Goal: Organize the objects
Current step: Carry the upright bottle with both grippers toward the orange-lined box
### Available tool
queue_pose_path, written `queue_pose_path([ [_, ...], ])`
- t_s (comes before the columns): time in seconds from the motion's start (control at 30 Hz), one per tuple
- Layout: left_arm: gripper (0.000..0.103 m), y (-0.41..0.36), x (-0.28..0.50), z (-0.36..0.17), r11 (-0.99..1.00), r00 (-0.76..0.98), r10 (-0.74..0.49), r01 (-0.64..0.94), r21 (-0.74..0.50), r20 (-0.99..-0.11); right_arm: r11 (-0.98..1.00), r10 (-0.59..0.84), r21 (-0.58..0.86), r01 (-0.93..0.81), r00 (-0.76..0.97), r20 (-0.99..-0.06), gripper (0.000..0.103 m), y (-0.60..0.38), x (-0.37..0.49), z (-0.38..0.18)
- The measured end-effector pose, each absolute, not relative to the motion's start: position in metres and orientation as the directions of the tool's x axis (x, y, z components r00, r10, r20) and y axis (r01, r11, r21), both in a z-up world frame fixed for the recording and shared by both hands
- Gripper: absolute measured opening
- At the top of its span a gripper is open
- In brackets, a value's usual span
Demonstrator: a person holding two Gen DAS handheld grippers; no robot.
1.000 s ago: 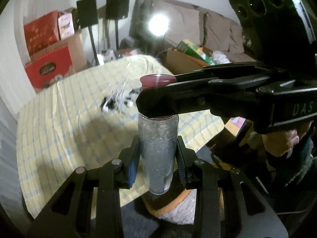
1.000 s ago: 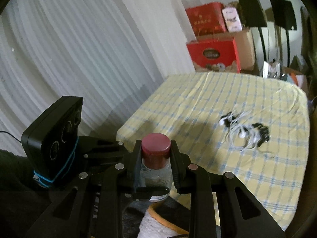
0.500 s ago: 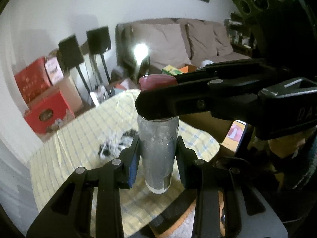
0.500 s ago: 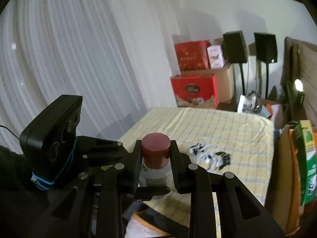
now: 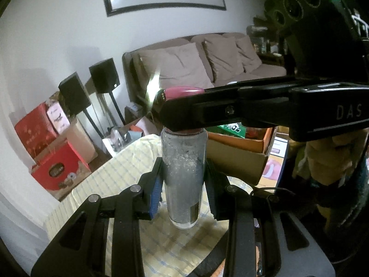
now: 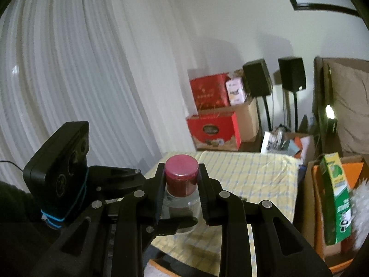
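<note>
Left gripper (image 5: 183, 182) clamps the clear bottle (image 5: 183, 175) body, right gripper (image 6: 181, 184) pinches its maroon cap (image 6: 181, 169); it's held above the checked table (image 6: 253, 173), nothing placed yet.

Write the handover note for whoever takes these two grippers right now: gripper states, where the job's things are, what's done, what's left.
Left gripper: shut on the clear bottle, gripping its body; bottle upright, held in the air above the yellow checked tablecloth.
Right gripper: shut on the dark red cap from the side.
Done: bottle is held by both grippers; cap looks seated on the neck.
Left: whether the cap is to be tightened or taken off cannot be told from the views; then set the bottle where it belongs. The orange-lined cardboard box beside the table already holds a green carton.
</note>
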State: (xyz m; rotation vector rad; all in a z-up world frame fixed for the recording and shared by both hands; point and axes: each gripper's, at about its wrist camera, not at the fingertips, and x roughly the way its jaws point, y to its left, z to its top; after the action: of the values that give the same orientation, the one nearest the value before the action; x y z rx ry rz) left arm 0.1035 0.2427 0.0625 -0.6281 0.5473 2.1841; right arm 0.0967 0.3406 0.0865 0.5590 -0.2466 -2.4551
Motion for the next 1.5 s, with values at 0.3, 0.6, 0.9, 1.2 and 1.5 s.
queue_pose_path([
  [0.3,0.031,0.275,0.097,0.066,-0.541,-0.539,0.595,-0.817,0.199,-0.596,-0.824,-0.557,0.323,0.465,-0.769,-0.313,0.026,0.372,0.097,0.093],
  [0.6,0.031,0.314,0.083,0.065,-0.505,-0.479,0.647,-0.852,0.137,-0.593,-0.866,-0.476,0.319,0.384,-0.829,-0.294,0.026,0.405,0.101,0.096],
  [0.9,0.031,0.339,0.075,0.063,-0.508,-0.464,0.661,-0.855,0.104,-0.59,-0.929,-0.335,0.268,0.255,-0.887,-0.319,0.026,0.425,0.099,0.094],
  [1.2,0.031,0.349,0.084,0.069,-0.506,-0.495,0.651,-0.848,0.157,-0.576,-0.94,-0.299,0.258,0.223,-0.903,-0.309,0.026,0.437,0.104,0.096],
  [1.5,0.031,0.378,0.08,0.077,-0.496,-0.436,0.674,-0.865,0.072,-0.597,-0.951,-0.254,0.248,0.186,-0.927,-0.275,0.026,0.447,0.112,0.1],
])
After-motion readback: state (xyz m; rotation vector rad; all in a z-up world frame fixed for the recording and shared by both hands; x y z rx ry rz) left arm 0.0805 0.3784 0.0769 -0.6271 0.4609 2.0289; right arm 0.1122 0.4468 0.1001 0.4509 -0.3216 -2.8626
